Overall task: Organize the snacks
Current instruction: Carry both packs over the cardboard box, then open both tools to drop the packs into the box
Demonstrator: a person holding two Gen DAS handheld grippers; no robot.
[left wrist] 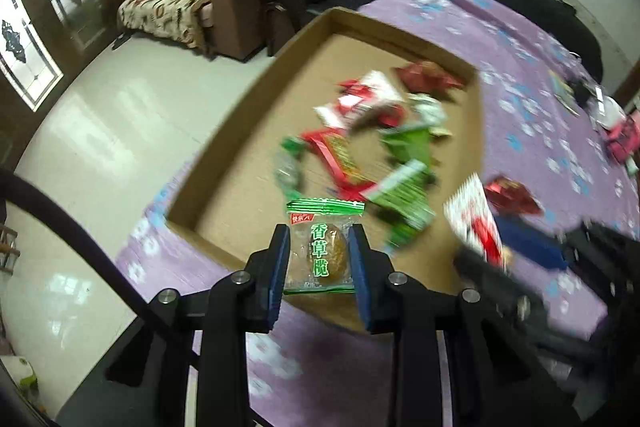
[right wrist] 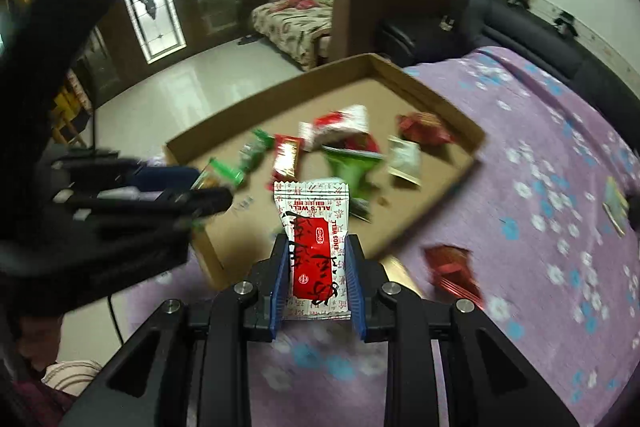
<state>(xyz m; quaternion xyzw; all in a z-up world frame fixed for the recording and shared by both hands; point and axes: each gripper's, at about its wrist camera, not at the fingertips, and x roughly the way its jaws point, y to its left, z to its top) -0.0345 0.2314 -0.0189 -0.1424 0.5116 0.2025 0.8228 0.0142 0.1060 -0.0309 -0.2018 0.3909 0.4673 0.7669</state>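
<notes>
Left wrist view first: the left gripper (left wrist: 319, 259) is closed on a clear green-edged olive packet (left wrist: 323, 247), clamped by its two side edges, with the cardboard tray (left wrist: 224, 163) just ahead and below and a loose heap of red and green snack packets (left wrist: 360, 139) further ahead inside it. Off to that gripper's right, blurred, the right gripper (left wrist: 496, 255) carries its own load. In the right wrist view, the right gripper (right wrist: 318, 279) is closed on a white-and-red sachet (right wrist: 314, 247), pads on its long sides, the sealed top sticking out ahead toward the tray; a red wrapper (right wrist: 452, 273) lies on the purple flowered cloth (right wrist: 540, 155) just to its right, outside the tray. Both packets look light, thin and crinkly, likely slippery film, so a hold across the flat body rather than on a sealed edge seems safest.
</notes>
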